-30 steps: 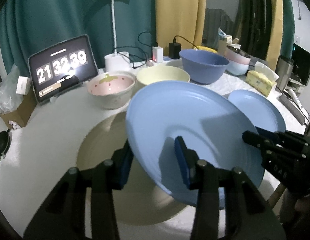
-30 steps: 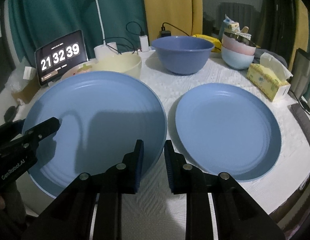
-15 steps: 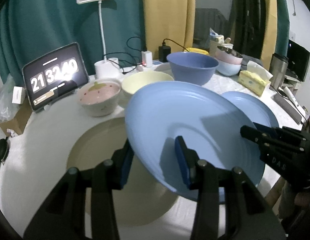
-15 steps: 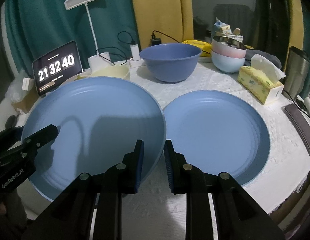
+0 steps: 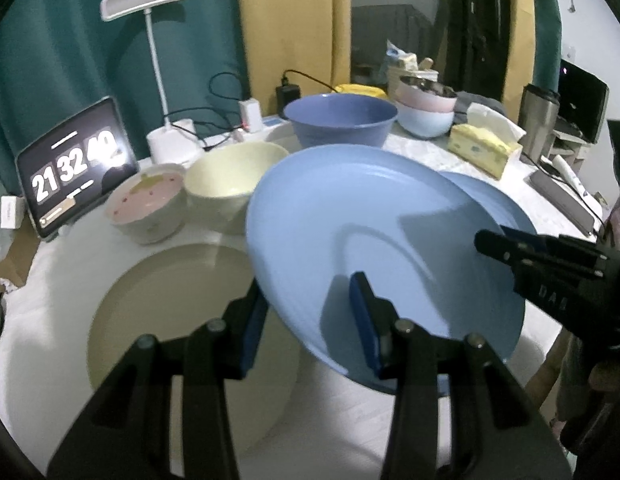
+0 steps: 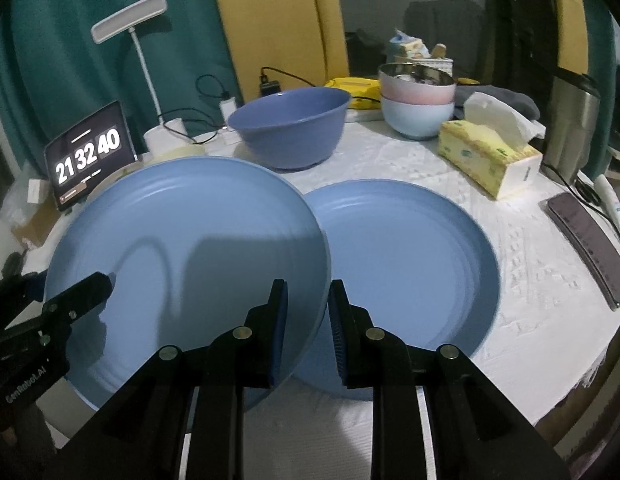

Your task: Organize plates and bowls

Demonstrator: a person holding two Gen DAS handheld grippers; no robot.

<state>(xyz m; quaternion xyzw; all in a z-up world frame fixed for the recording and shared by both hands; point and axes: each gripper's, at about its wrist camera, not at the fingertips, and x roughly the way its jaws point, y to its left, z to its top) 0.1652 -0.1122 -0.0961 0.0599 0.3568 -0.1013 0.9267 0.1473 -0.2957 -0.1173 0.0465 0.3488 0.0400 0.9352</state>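
Raised blue plate [image 5: 373, 216]: round, smooth, matte, faint concentric rings inside the rim; held tilted above the table, its right edge overlapping the second blue plate [image 6: 405, 264] in both views. Left gripper [image 5: 310, 316] is clamped on its near-left rim, one finger on top, the other underneath. Right gripper [image 6: 308, 320] grips the near-right rim likewise, blue pads either side of the edge.

Second blue plate lies flat on the table, same form and colour. Cream plate [image 5: 170, 312], flat, sits to the left, partly beneath the raised plate's left edge in the left wrist view.

Bowls behind: pink bowl [image 5: 148, 204] with speckled interior, touching or just beside a cream bowl [image 5: 230, 180]; large dark-blue bowl [image 6: 290, 128], deep, smooth; further right a pink bowl nested in a pale-blue bowl [image 6: 417, 116].

Surface: round table [image 6: 521, 280] under a white, embossed cloth. Tissue box [image 6: 485, 156], yellow, paper tuft protruding. Tablet clock [image 6: 88, 152] reads 21 32 40. White desk lamp [image 5: 166, 60], thin neck, flat bar head. Dark flat device [image 6: 585, 240] at the right edge. Steel tumbler [image 5: 539, 120].

Room: dim; teal and mustard curtains behind.
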